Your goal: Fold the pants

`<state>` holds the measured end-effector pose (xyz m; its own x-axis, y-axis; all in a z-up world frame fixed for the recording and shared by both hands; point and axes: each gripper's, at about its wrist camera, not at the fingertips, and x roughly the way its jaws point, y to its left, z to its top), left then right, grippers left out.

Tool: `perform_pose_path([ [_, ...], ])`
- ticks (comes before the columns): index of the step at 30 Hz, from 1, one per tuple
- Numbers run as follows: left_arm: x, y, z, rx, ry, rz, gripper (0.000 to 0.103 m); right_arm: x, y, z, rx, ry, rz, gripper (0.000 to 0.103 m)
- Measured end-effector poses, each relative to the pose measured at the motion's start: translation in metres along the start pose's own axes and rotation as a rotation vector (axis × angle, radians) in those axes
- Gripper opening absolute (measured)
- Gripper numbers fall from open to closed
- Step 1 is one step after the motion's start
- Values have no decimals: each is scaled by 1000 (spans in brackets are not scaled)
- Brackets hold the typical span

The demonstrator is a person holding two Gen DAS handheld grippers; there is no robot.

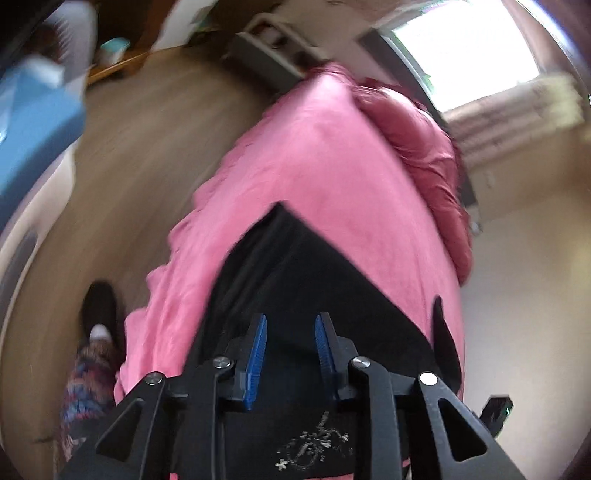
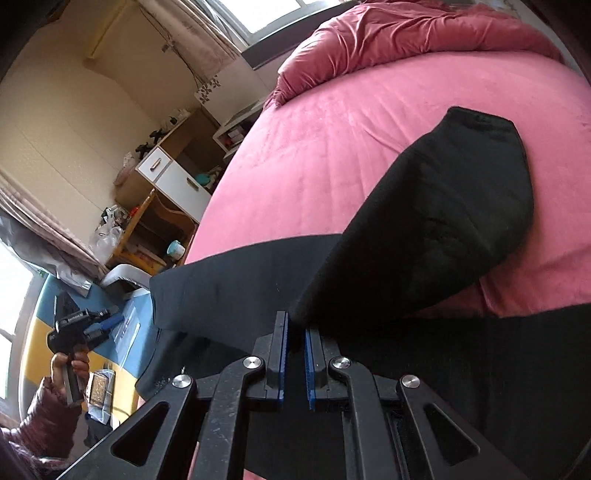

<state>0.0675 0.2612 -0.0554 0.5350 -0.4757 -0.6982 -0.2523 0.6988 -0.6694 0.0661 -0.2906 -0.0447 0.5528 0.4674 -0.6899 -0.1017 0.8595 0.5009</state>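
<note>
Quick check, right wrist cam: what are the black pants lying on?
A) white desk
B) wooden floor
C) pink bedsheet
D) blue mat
C: the black pants are spread across the pink bedsheet, with one folded part raised over it in front of the right gripper.

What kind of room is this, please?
Most likely a bedroom in a home. The black pants lie on a bed with a pink sheet, a rumpled red quilt sits at its far end, and a small cabinet stands beside it.
</note>
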Motion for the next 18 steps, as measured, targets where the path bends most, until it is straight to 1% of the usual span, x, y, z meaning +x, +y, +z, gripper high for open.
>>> perform_pose_path([
  [1,3,8,-4,-27,4,10,31,1,0,1,3,-1,0,8],
  [3,9,16,-9,-62,23,20,32,4,-2,3,3,-4,-1,8],
  [5,16,22,-16,-107,59,-11,32,6,-4,6,11,-5,-1,8],
  [7,25,23,-24,-116,91,-10,32,9,-3,11,9,-9,-2,8],
  [10,35,24,-25,-157,85,-38,32,14,2,16,0,-1,-7,8],
  [18,73,34,-13,-264,72,-17,32,21,1,13,13,8,-12,8],
])
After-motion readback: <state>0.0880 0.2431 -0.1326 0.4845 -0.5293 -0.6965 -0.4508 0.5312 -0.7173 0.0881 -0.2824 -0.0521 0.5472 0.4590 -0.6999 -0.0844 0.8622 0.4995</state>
